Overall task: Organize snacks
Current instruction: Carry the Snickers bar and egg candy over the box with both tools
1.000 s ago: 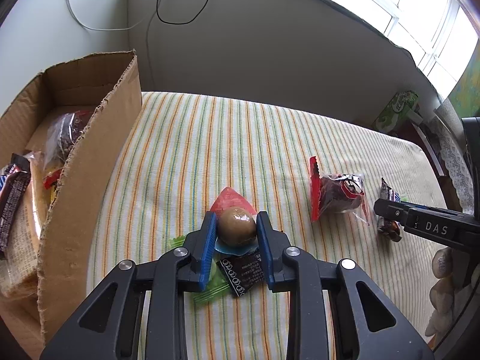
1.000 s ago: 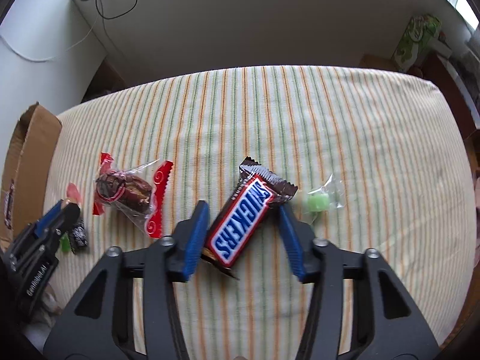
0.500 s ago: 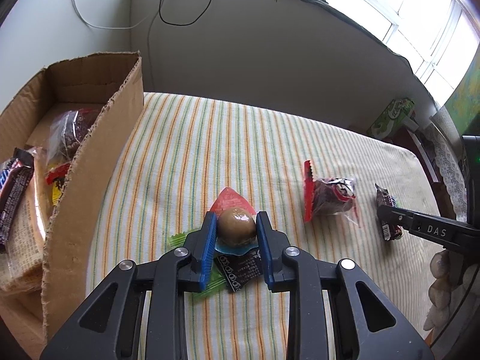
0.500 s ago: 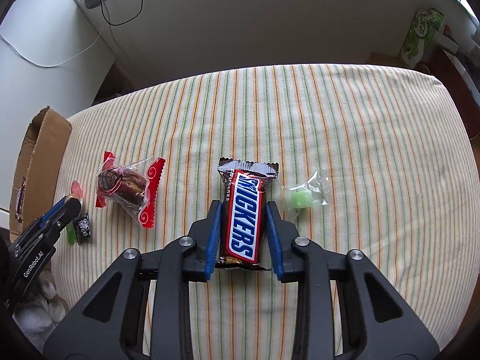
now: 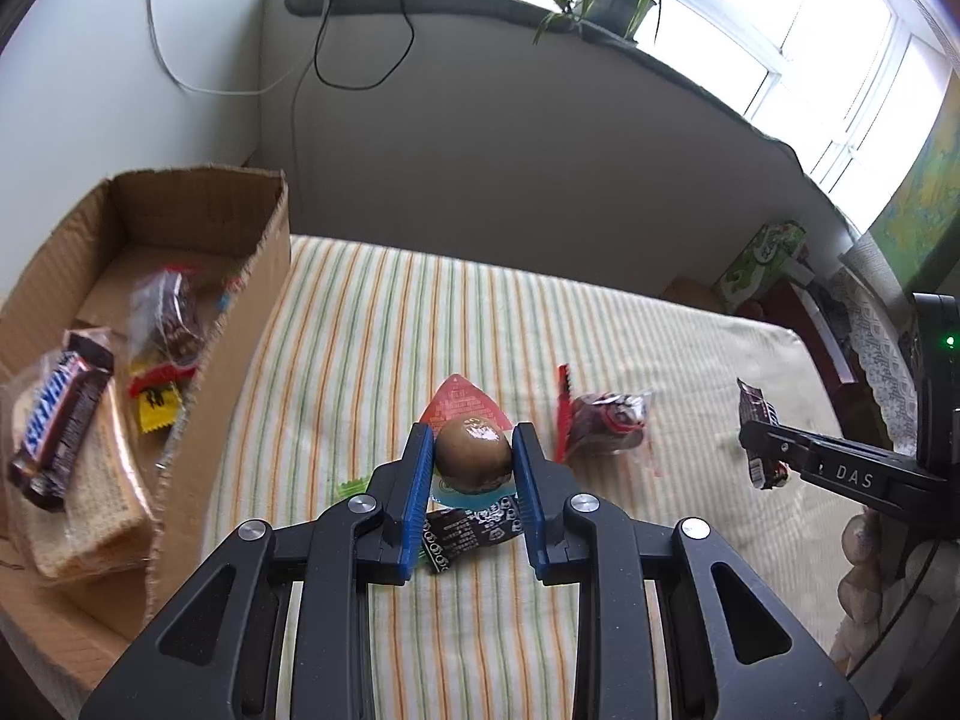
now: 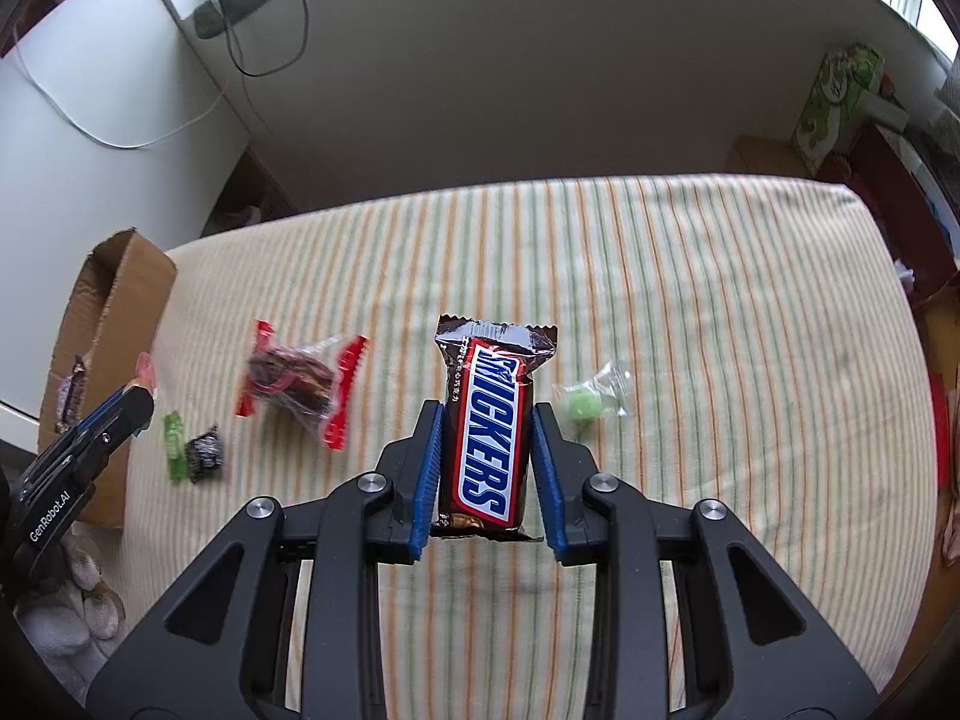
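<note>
The left gripper [image 5: 472, 468] is clamped on a round brown egg [image 5: 472, 461] in a clear pack with a red tip. The egg is held up off the striped cloth [image 5: 372, 330]. Under it on the cloth lie a small black candy [image 5: 465, 534] and a green candy [image 5: 351, 486].

The right gripper [image 6: 487, 474] is clamped on a Snickers [image 6: 489, 420] — the bar stands up between the blue pads, with its top end poking out past the tips. It too is off the cloth.

On the cloth between the two grippers lies a clear bag with red ends [image 6: 297, 384], and something dark is inside it. Just to the right of the Snickers lies a green sweet [image 6: 585, 405] in a clear wrap.

A box [image 5: 198, 204] sits at the left edge of the cloth. Inside it are another Snickers bar [image 5: 57, 414], a pack of bread [image 5: 78, 498] under that bar, a clear bag with a dark snack [image 5: 168, 312] and a yellow pack [image 5: 155, 408].

A green carton [image 6: 837, 96] stands past the far right corner.
</note>
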Available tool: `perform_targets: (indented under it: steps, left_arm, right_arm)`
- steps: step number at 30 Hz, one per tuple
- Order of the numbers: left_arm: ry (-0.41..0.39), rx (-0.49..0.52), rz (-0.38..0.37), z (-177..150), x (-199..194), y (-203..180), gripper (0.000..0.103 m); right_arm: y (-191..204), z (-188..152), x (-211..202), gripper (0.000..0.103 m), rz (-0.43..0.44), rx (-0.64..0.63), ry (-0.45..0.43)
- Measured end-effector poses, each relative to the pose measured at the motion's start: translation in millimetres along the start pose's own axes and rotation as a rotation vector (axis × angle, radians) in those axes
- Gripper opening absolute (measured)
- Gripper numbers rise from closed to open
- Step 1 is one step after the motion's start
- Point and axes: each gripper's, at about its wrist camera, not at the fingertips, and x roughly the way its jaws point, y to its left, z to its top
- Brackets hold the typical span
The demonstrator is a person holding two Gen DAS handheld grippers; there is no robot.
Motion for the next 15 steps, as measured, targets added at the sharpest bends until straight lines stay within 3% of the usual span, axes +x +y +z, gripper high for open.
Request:
perform_targets:
  steps: [15]
  left_arm:
    - [-0.092,-0.047,0.067,15.8,-51.9,39.7,0.025]
  right_arm:
    - [95.1,24.0,-26.6,0.03,0.123,-0.145,-0.06]
